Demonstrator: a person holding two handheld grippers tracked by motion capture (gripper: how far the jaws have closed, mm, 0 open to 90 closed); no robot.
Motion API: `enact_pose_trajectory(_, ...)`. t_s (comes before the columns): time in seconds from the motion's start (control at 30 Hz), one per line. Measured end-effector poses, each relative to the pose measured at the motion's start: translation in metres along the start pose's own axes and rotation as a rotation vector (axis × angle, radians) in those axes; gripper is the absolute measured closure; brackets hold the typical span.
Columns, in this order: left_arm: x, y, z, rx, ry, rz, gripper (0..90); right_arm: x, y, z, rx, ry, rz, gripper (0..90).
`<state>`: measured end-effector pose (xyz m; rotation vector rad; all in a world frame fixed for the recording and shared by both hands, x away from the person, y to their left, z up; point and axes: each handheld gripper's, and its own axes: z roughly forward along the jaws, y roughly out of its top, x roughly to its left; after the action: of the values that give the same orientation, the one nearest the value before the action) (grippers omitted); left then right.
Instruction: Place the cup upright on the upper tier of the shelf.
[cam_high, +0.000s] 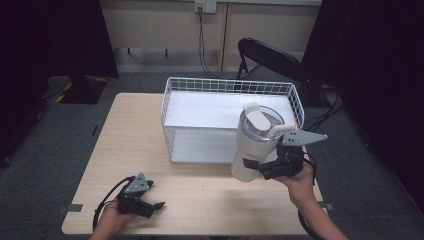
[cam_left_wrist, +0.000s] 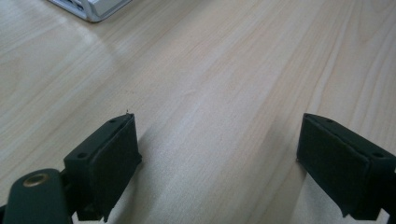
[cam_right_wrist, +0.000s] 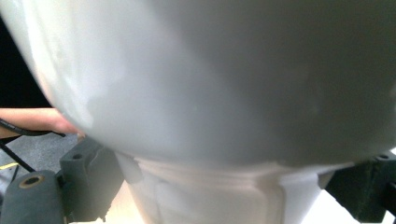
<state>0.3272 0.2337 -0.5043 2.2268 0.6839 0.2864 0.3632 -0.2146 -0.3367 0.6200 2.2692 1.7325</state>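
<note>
A white tumbler (cam_high: 252, 145) with a clear lid and a side handle hangs tilted above the table's right side, in front of the wire basket (cam_high: 167, 107). My right gripper (cam_high: 251, 166) is shut on its lower body; in the right gripper view the tumbler (cam_right_wrist: 210, 84) sits close between the two jaws of the right gripper (cam_right_wrist: 219, 193). My left gripper (cam_high: 156, 205) rests low at the table's front left, open. In the left gripper view, bare wood lies between the spread jaws of the left gripper (cam_left_wrist: 217, 158).
The white wire basket has a pale floor and stands at the back middle of the light wooden table (cam_high: 130, 140); its corner (cam_left_wrist: 93, 7) shows far ahead of my left gripper. A black folding chair (cam_high: 265, 55) and cables stand behind the table.
</note>
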Motion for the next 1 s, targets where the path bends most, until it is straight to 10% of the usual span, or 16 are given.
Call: enact_pose_trajectory(1.0, 0.000, 0.000, 0.000, 0.000, 0.000, 0.000, 12.2, -0.009, 0.048, 0.004, 0.023, 0.007, -0.018, 10.4)
